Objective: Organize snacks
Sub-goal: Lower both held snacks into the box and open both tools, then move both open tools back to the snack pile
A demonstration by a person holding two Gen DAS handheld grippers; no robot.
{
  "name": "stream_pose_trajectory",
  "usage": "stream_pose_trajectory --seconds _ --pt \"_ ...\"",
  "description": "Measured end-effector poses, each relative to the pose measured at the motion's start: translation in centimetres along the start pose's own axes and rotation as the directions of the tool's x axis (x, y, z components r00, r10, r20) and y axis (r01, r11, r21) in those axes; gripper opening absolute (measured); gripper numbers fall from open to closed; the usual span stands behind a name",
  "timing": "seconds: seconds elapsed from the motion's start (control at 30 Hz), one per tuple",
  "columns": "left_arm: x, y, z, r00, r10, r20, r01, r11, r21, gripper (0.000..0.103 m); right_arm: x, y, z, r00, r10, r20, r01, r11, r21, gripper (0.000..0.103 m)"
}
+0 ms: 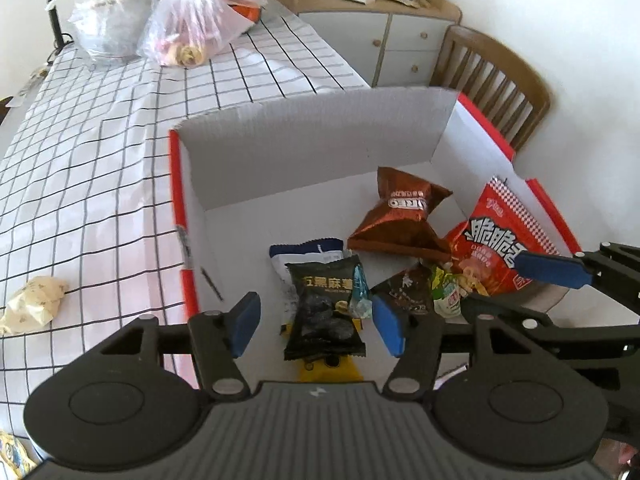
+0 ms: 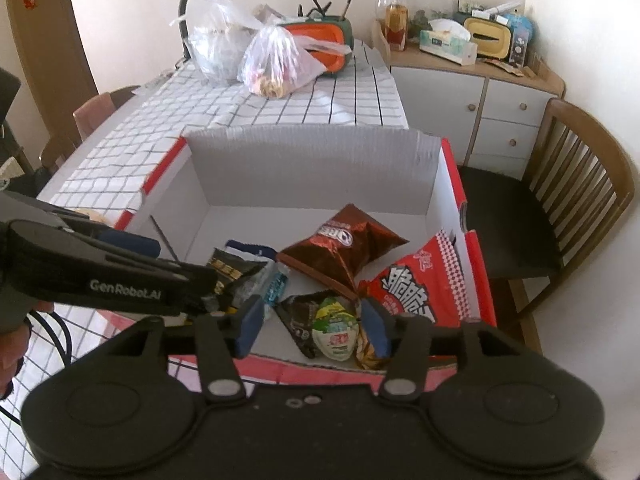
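Observation:
A white cardboard box with red outer sides (image 1: 312, 136) (image 2: 312, 160) stands on the checked tablecloth and holds several snack packets. My left gripper (image 1: 316, 326) hovers open over a black packet (image 1: 324, 312); its pads do not touch it. A blue-white packet (image 1: 308, 252) lies just behind. A brown cookie bag (image 1: 400, 216) (image 2: 344, 248) and a red bag (image 1: 496, 240) (image 2: 420, 288) fill the box's right side. My right gripper (image 2: 313, 326) hangs open above a green-white packet (image 2: 338, 332) and a dark packet (image 2: 300, 320) at the near wall. A pale wrapped snack (image 1: 32, 304) lies outside the box on the cloth.
Two clear plastic bags (image 1: 180, 28) (image 2: 276, 60) and an orange-green case (image 2: 324, 40) sit at the table's far end. A wooden chair (image 1: 492, 76) (image 2: 560, 208) stands right of the box, with a cluttered cabinet (image 2: 480, 92) behind it. A yellow packet (image 1: 12, 456) shows at the lower left.

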State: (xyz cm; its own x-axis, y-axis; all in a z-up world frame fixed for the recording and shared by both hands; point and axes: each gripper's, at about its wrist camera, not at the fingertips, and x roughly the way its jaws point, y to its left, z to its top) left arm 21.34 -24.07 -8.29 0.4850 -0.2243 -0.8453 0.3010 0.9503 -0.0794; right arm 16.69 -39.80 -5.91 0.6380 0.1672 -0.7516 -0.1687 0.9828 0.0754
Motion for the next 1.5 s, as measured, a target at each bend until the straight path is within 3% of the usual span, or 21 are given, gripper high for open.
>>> stream_pose_trajectory --seconds 0.2,0.3,0.67,0.97,1.5 --pt "-2.6 1.2 -0.5 0.998 -0.008 0.056 0.01 1.0 -0.025 0.062 -1.9 1.0 0.0 0.999 0.009 0.04 -0.009 1.0 -0.012 0.068" --pt "-4.1 2.0 -0.9 0.996 -0.016 0.092 0.019 0.999 -0.035 0.067 -2.8 1.8 0.0 0.998 0.022 0.06 -0.021 1.0 -0.02 0.074" --pt "-9.0 6.0 -2.8 0.974 -0.031 0.223 0.048 0.996 -0.072 0.075 -4.8 6.9 0.5 0.989 0.063 0.132 -0.055 0.997 -0.063 0.096" --pt "-11.5 12.5 -4.7 0.967 -0.03 0.254 0.059 0.993 -0.106 0.075 -4.3 13.6 1.2 0.984 0.103 0.147 -0.089 0.991 -0.096 0.101" --pt "-12.9 27.2 -8.5 0.975 0.1 0.197 -0.054 0.972 -0.229 0.075 0.4 26.5 0.9 0.981 0.186 0.047 -0.174 0.965 -0.197 0.101"
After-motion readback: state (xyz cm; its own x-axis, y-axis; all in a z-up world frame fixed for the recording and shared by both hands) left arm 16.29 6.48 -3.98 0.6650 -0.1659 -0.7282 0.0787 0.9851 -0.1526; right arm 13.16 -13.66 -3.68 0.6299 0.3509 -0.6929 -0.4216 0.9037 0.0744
